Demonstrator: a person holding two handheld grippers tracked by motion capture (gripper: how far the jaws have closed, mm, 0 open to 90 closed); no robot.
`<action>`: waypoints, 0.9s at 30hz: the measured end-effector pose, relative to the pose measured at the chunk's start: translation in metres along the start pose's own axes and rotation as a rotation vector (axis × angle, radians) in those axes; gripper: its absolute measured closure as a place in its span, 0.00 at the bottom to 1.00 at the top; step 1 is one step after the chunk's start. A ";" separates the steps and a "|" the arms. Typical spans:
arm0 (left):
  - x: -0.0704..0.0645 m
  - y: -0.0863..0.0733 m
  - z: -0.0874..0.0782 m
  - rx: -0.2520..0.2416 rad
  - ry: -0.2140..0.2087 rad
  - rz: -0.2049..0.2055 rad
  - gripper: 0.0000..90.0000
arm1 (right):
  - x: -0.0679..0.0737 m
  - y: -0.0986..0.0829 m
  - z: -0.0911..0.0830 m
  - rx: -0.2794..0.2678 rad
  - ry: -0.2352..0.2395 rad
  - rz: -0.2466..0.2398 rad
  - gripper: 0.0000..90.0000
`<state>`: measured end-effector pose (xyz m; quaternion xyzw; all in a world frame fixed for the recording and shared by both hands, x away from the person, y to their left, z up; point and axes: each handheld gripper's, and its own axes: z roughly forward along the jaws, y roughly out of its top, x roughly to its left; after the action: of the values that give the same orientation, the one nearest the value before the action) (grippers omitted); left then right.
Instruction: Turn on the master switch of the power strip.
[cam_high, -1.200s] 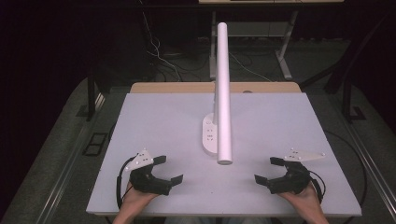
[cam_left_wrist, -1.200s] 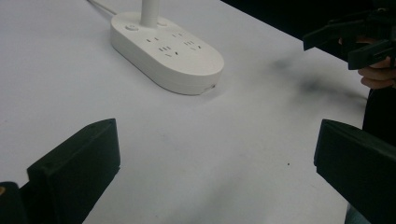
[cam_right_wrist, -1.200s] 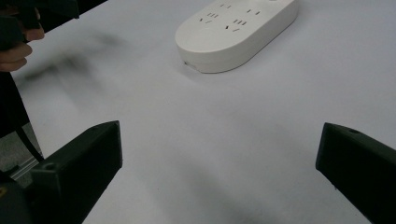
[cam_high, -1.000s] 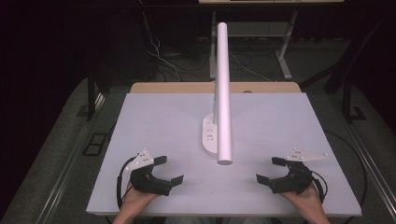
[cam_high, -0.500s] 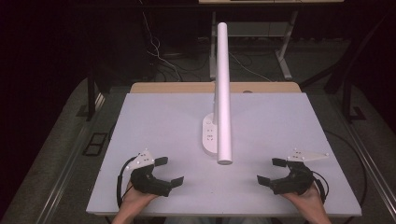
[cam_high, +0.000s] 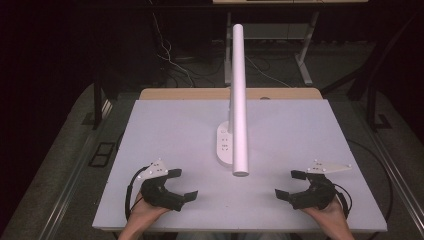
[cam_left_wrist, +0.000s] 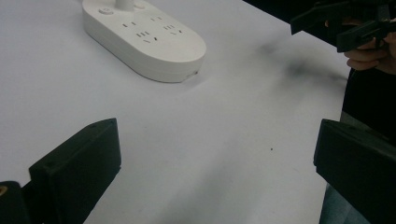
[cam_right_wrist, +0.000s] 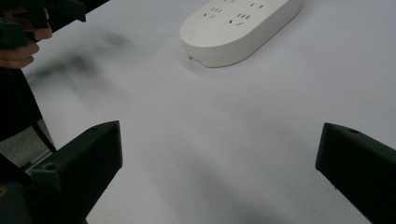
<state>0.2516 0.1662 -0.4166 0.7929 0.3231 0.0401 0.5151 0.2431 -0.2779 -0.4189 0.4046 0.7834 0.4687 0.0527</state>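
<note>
You're resting both grippers, left gripper (cam_high: 181, 187) and right gripper (cam_high: 292, 186), jaws apart and empty, flanking the power strip (cam_high: 224, 146), likely staging.

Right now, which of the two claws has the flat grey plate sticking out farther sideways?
The right gripper: its grey plate stretches long toward the table's right edge; the left gripper carries a shorter one.

Lab or recording-studio type setup, not a home: plain white tabletop (cam_high: 310, 135) on a wood-edged bench, dark unlit surroundings, loose cables (cam_high: 170, 60) trailing on the grey floor past the far edge, metal desk legs (cam_high: 305, 55) of another bench behind, black floor frame pieces by the left edge. White power strip base (cam_high: 226, 145) with a tall white tube lamp (cam_high: 239, 95) mid-tabletop lights the work area
</note>
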 end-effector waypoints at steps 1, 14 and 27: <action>0.000 0.000 0.000 0.000 0.000 0.000 0.00 | 0.000 0.000 0.000 0.000 0.001 -0.001 0.00; 0.003 0.016 -0.002 0.016 -0.024 -0.005 0.00 | -0.001 0.000 -0.001 -0.002 -0.002 0.000 0.00; 0.012 0.028 -0.002 0.039 -0.023 -0.006 0.00 | -0.001 0.000 -0.003 -0.005 -0.004 -0.002 0.00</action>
<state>0.2736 0.1666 -0.3950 0.8023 0.3204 0.0231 0.5031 0.2424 -0.2812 -0.4176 0.4045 0.7828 0.4697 0.0558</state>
